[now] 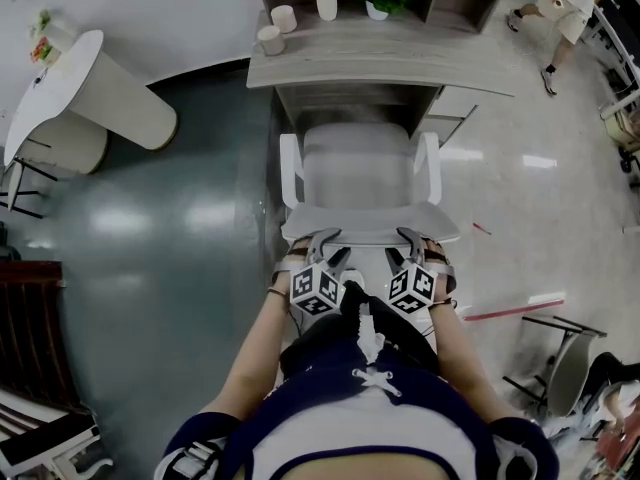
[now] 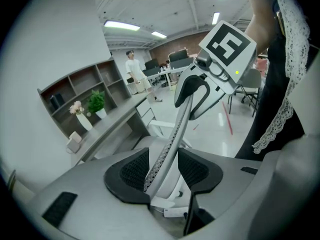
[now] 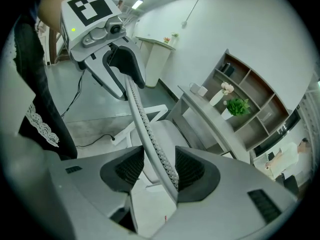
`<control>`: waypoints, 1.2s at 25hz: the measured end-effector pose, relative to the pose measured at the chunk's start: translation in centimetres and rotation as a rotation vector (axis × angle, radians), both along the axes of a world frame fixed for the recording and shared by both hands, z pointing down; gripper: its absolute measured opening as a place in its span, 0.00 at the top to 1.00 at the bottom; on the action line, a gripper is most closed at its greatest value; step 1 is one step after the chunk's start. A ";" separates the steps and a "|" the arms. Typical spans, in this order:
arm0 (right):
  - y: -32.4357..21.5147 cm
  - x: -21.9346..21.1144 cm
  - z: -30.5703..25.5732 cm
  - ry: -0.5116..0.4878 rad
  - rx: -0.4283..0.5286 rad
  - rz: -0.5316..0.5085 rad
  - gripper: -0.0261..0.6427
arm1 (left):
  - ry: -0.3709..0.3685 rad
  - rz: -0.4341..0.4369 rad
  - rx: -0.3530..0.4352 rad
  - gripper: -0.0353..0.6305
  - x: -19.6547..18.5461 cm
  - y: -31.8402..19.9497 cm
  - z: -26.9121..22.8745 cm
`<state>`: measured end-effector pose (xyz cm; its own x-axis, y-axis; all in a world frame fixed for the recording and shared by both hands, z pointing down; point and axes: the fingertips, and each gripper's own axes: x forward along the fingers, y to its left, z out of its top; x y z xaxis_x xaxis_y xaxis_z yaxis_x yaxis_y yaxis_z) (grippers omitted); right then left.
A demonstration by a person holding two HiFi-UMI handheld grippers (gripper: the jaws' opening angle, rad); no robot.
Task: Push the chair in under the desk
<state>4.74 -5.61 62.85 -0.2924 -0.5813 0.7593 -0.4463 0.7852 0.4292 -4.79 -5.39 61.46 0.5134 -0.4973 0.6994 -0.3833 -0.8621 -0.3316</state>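
L claw (image 1: 322, 241), R claw (image 1: 420, 241) — jaws apart astride chair back (image 1: 368, 224) | desk (image 1: 380, 63) ahead

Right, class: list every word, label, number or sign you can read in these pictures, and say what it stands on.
No words, numbers or brand names can be read in any view.
The left cube and the right cube carry black-and-white square patterns, not letters.
The chair and the desk show no print.

The chair (image 1: 366, 173) looks like smooth white plastic, and the top of its back is a mesh with tiny holes. The desk (image 1: 400, 63) at the upper middle looks like pale, matt wood. The floor (image 1: 170, 218) is shiny.
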 end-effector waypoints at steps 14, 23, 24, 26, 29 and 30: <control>-1.9 -0.2 0.0 -0.002 0.027 0.003 0.70 | 0.000 0.008 -0.008 0.66 -0.1 -2.1 0.1; -3.2 -0.3 0.0 0.002 0.013 0.011 0.70 | -0.002 0.017 -0.010 0.66 -0.3 -3.5 0.0; -3.3 -0.3 0.0 0.002 0.014 0.012 0.70 | -0.002 0.018 -0.010 0.66 -0.3 -3.5 0.1; -3.4 -0.3 0.1 0.004 0.015 0.012 0.70 | -0.002 0.021 -0.013 0.66 -0.3 -3.7 0.1; -3.9 -0.4 0.0 0.004 0.016 0.010 0.71 | -0.003 0.023 -0.015 0.66 -0.4 -4.2 0.1; -4.0 -0.5 0.0 0.004 0.017 0.010 0.71 | -0.003 0.022 -0.015 0.66 -0.4 -4.3 0.1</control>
<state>4.27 -9.65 62.84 -0.2833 -0.5970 0.7506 -0.4520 0.7734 0.4445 -5.24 -9.74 61.55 0.5220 -0.4749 0.7085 -0.3631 -0.8753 -0.3193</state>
